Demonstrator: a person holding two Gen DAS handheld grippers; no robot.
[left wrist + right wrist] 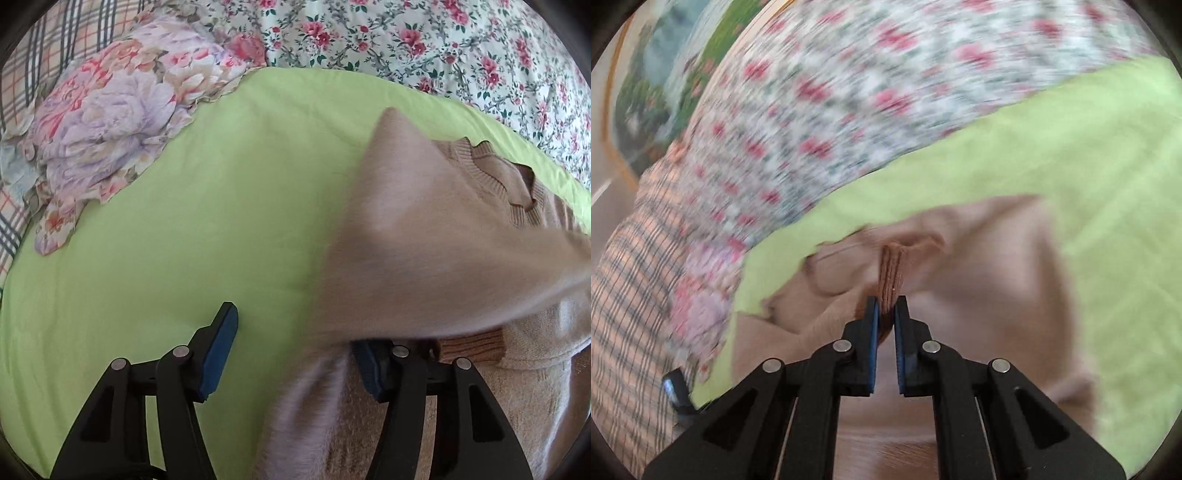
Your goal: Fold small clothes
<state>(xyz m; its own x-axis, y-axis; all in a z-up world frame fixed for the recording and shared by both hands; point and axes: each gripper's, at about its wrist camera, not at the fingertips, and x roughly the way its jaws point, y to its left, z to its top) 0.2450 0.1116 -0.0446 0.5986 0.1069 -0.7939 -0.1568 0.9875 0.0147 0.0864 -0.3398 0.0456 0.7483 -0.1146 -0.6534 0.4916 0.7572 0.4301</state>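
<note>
A beige knitted sweater (pixel 424 229) with a ribbed neck lies on a light green sheet (pixel 184 221). One blurred fold of it stands raised, and a brown ribbed cuff (pixel 469 347) shows beside it. My left gripper (pixel 295 332) is open. Its left finger hovers over the bare sheet, and the sweater's edge drapes over its right finger and hides the tip. In the right wrist view my right gripper (pixel 886 310) is shut on a brown ribbed cuff (pixel 888 273) of the sweater (pixel 979 258), with the cloth bunched around the grip. This view is motion-blurred.
A crumpled floral cloth (pixel 122 110) lies at the sheet's far left. Behind it are a plaid cloth (pixel 44 48) and a rose-print bedsheet (pixel 406 37). The right wrist view shows wooden floor (pixel 886 454) below the bed edge and a framed picture (pixel 646 92) at top left.
</note>
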